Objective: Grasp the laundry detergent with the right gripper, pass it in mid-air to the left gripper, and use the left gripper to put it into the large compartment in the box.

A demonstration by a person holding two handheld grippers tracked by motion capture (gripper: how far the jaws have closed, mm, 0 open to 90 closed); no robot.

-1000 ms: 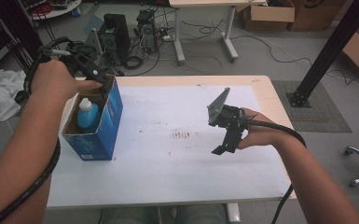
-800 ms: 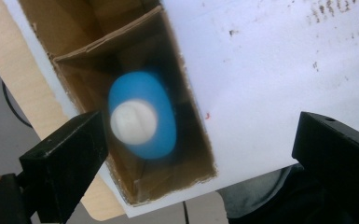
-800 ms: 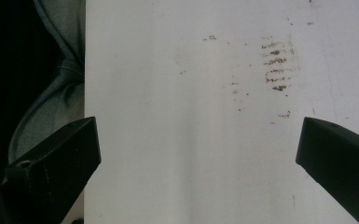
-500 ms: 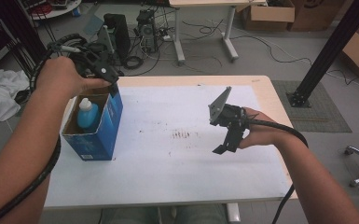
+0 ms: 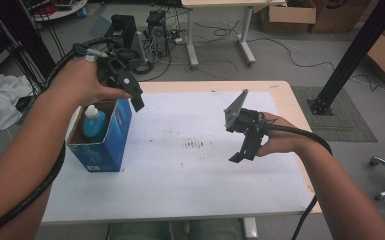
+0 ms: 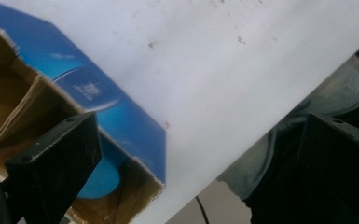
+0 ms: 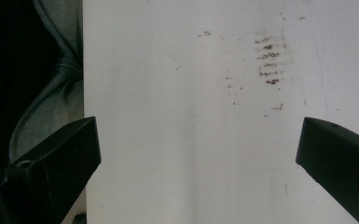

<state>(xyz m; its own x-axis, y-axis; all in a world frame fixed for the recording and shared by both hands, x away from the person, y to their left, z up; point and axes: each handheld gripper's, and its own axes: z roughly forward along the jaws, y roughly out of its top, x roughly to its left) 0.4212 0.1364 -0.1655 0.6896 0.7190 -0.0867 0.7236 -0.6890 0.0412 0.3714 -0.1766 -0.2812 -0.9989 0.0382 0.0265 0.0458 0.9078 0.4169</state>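
Observation:
An open blue cardboard box (image 5: 106, 150) stands at the table's left, with a blue bottle with a white cap (image 5: 93, 123) upright inside it. My left gripper (image 5: 131, 93) hangs just above the box's far right corner; its jaws have just been opening and stand wide apart with nothing between them. In the left gripper view the gripper (image 6: 191, 163) looks down on the box's rim (image 6: 126, 121), the bottle (image 6: 103, 179) and the table edge. My right gripper (image 5: 243, 152) is open above the table's right half, empty; in its own view the gripper (image 7: 196, 163) frames bare table.
The white tabletop (image 5: 190, 180) has faint brown marks (image 5: 195, 145) in its middle, also seen as brown marks (image 7: 268, 60) in the right gripper view. Beyond the table stand computer cases (image 5: 122, 27), cables, another table's legs and cardboard boxes (image 5: 280, 12). A black post (image 5: 350, 55) rises at right.
My left gripper has moved right, from above the box's opening to its far right corner, and its jaws have spread. The bottle stays in the box. The right hand has kept still.

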